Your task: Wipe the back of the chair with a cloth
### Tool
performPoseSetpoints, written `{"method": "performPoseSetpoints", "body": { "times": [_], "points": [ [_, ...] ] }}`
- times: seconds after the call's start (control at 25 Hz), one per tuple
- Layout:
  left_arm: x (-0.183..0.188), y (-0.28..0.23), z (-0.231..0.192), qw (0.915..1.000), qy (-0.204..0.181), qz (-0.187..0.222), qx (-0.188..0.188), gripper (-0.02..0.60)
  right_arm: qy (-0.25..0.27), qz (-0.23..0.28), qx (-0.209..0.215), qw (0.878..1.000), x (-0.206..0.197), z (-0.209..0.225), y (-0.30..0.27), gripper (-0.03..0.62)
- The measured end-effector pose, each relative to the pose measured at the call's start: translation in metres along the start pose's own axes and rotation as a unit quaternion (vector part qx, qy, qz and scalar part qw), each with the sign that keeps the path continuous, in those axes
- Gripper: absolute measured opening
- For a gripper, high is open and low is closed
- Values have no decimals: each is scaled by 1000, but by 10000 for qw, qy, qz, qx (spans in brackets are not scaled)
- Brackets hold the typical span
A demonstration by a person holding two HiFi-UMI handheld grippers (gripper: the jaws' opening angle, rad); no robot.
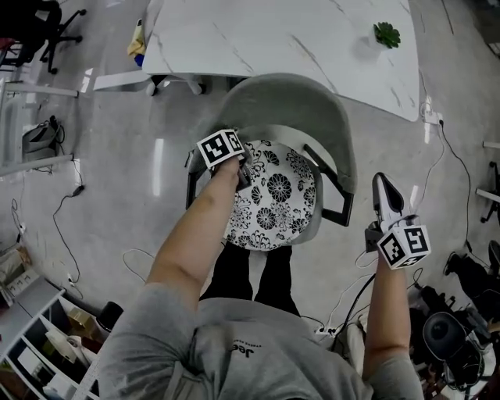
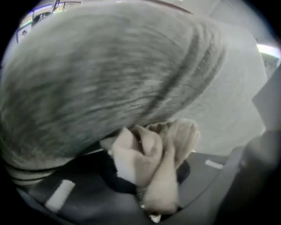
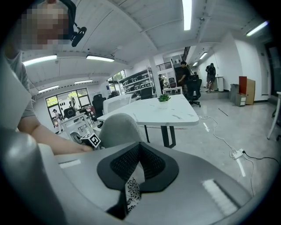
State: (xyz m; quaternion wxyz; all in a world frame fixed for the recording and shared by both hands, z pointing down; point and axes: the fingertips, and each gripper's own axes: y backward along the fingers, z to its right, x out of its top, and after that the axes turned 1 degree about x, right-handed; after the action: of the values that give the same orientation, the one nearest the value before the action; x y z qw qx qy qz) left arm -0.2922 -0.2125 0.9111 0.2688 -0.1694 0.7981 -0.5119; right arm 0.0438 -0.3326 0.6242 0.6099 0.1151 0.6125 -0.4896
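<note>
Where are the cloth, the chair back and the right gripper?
cloth (image 2: 151, 158), left gripper view, its bunched middle, clamped between the jaws.
chair back (image 1: 285, 98), head view, top of the grey curved backrest.
right gripper (image 1: 382, 184), head view, its jaw tips, held off the chair's right side.

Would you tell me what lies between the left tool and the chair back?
The beige cloth clamped in the left tool, as the left gripper view shows.

Big open office with a shiny grey floor (image 1: 117, 156), white marble-look table (image 1: 297, 47) with a little green plant (image 1: 387, 34) on it, loose cables (image 3: 217, 137) trailing about, strip lights (image 3: 187, 13) on the white ceiling, shelving (image 3: 136, 80) and windows (image 3: 66, 99) at the far end
</note>
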Motion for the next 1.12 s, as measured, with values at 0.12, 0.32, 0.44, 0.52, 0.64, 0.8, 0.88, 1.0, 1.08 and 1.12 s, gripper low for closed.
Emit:
{"method": "performPoseSetpoints", "body": {
  "times": [0.12,0.32,0.44,0.52,0.64,0.8,0.88,1.0,1.08,1.12],
  "points": [
    [6,-6,26,9996,-289,-57,-28,120,-60,21,-117,9999,-2,13,7,2],
    [5,-17,81,9863,-1637,54,-185,120,-152,93,-311,9994,-5,45,23,2],
    [-4,-22,128,9677,-2491,96,-368,120,-256,127,-466,9985,-10,64,36,2],
    [-14,-24,168,9467,-3167,169,-555,120,-315,144,-540,9979,-14,76,46,2],
    [-41,-28,216,9094,-4094,195,-707,120,-397,147,-638,9971,-19,93,62,2],
    [-83,-36,243,8635,-4997,101,-669,118,-541,231,-806,9950,-33,118,86,2],
    [-110,-36,255,8278,-5556,38,-776,118,-623,227,-906,9937,-38,126,98,2],
    [-144,-35,274,7944,-6005,-20,-912,118,-667,275,-976,9926,-43,140,115,2],
    [-158,-33,280,7697,-6310,24,-972,118,-674,313,-1003,9922,-46,145,124,2],
    [-166,-32,282,7499,-6535,62,-1026,118,-677,325,-1020,9919,-47,146,128,1]
  ]
}}
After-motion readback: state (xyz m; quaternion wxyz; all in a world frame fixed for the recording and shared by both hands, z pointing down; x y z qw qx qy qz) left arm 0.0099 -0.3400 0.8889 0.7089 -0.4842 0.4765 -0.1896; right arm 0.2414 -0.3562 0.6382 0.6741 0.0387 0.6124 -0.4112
